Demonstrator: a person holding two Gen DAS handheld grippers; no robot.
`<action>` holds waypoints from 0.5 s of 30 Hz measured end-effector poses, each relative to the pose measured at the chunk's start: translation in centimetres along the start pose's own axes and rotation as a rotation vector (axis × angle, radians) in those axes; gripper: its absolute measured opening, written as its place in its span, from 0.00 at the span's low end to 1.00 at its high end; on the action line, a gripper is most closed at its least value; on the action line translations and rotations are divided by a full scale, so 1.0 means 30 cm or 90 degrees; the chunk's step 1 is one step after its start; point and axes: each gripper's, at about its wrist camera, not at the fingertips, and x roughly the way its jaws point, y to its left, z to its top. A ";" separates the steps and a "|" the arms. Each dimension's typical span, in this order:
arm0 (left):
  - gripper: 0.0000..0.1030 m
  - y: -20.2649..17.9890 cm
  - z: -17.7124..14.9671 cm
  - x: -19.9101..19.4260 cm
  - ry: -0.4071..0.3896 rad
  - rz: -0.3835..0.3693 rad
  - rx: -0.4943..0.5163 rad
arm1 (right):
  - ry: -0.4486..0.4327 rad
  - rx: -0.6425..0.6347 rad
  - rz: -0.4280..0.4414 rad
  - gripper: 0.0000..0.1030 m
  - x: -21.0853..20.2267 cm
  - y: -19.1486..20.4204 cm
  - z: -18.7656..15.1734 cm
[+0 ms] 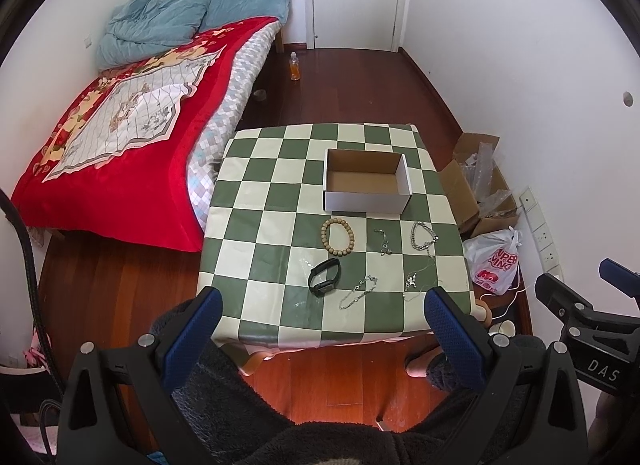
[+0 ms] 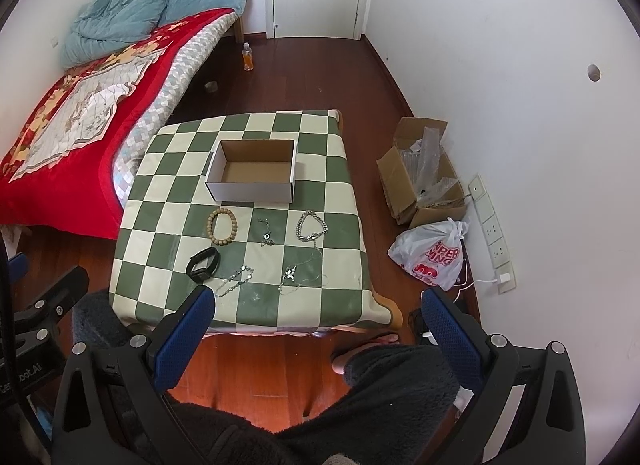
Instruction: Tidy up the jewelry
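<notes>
- Left gripper is hovering wide open and empty above the table's near edge; wooden bead bracelet, black band and thin chains are lying before the empty cardboard box; chains are risking tangling or slipping.
- Right gripper is likewise gaping, holding nothing; plastic bag is reading "SUPER WING".

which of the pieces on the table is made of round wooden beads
The bead bracelet, a closed tan ring just in front of the box's left end. The other pieces are silver chains or a black band.
</notes>
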 end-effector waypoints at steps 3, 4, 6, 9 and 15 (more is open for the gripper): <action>1.00 0.000 -0.006 -0.006 -0.003 -0.002 0.000 | -0.004 0.001 -0.001 1.00 -0.008 -0.004 0.000; 1.00 0.000 -0.004 -0.005 -0.002 -0.001 0.000 | -0.005 0.001 -0.002 1.00 -0.011 -0.006 -0.001; 1.00 0.000 -0.004 -0.006 -0.002 0.000 0.000 | -0.006 0.001 -0.002 1.00 -0.014 -0.008 0.000; 1.00 0.000 -0.004 -0.006 -0.002 -0.001 0.000 | -0.006 0.001 -0.001 1.00 -0.015 -0.010 -0.001; 1.00 0.001 -0.008 -0.012 -0.005 0.000 0.000 | -0.007 0.003 0.002 1.00 -0.016 -0.012 0.001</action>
